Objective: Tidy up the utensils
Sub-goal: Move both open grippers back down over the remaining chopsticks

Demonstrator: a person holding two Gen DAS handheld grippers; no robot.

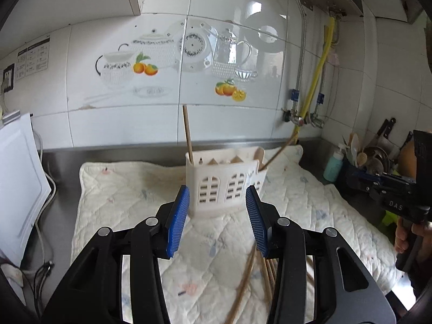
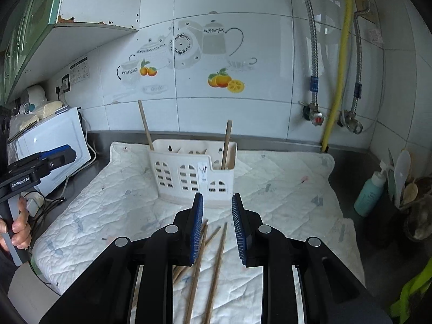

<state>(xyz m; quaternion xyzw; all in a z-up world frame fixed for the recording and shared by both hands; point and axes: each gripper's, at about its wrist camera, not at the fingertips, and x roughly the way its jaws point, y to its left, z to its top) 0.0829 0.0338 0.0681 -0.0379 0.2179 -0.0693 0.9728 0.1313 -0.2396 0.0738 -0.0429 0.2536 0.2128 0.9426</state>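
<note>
A white plastic utensil holder [image 1: 225, 182] stands on a quilted cloth [image 1: 121, 189]; it also shows in the right wrist view [image 2: 189, 174]. One chopstick [image 1: 187, 132] stands in its left end, another [image 2: 226, 143] in its right compartment. Several loose chopsticks [image 2: 213, 264] lie on the cloth below my right gripper [image 2: 217, 226], which is open and empty above them. My left gripper [image 1: 217, 217] is open and empty, just in front of the holder, with the loose chopsticks [image 1: 266, 272] under its right finger.
A white appliance [image 2: 56, 145] stands left of the cloth on the steel counter [image 1: 113, 151]. A teal bottle [image 2: 368, 193] and a rack of utensils [image 1: 372, 156] stand at the right. Pipes and valves [image 2: 332, 116] run down the tiled wall.
</note>
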